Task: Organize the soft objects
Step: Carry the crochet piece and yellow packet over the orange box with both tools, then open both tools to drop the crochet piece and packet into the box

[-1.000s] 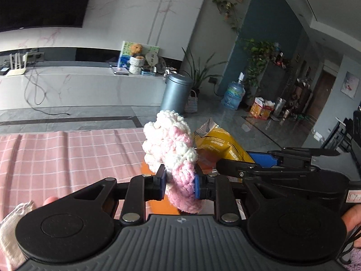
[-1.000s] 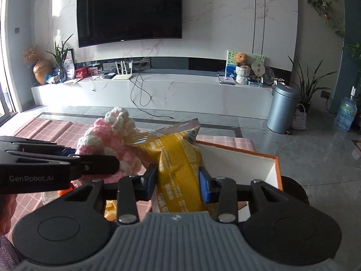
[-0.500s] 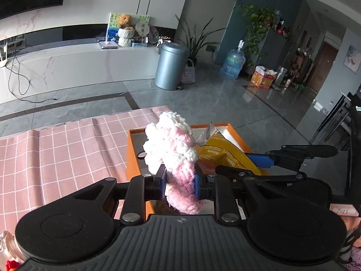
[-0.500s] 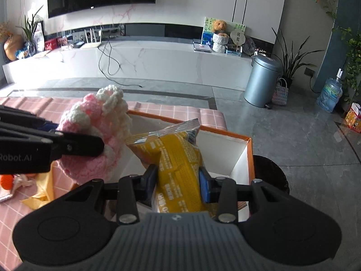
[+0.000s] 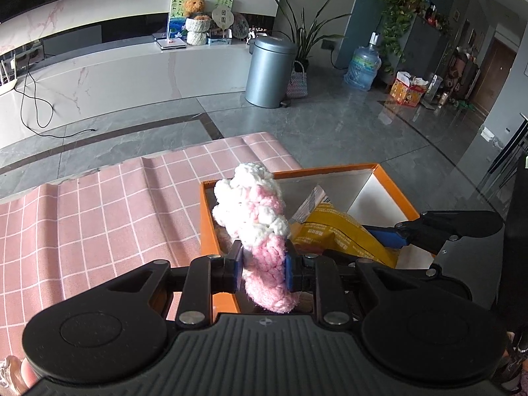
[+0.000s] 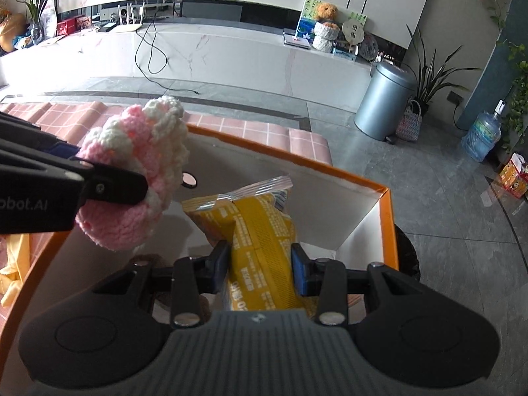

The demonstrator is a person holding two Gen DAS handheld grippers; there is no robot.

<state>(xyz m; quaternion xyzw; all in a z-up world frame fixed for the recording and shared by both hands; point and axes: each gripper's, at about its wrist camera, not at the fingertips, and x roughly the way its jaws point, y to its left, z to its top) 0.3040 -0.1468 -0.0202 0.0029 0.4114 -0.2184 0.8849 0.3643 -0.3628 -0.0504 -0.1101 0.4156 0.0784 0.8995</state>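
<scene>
My left gripper [image 5: 261,265] is shut on a pink and white crocheted piece [image 5: 254,211] and holds it over the left part of an orange-rimmed white box [image 5: 392,186]. My right gripper [image 6: 260,269] is shut on a yellow snack bag [image 6: 260,227] and holds it over the same box [image 6: 386,217], to the right of the crocheted piece [image 6: 138,161]. The bag also shows in the left wrist view [image 5: 340,231], with the right gripper's fingers [image 5: 429,227] beside it. The left gripper's finger [image 6: 99,181] shows in the right wrist view.
The box sits at the right end of a table under a pink checked cloth [image 5: 99,217]. Yellow fabric [image 6: 13,264] lies on the table left of the box. A dark round object [image 6: 407,257] stands beyond the box's right wall. Grey floor lies past the table edge.
Both grippers have moved forward and tilted down over the orange box with their loads. The box interior has come into view beneath them.
</scene>
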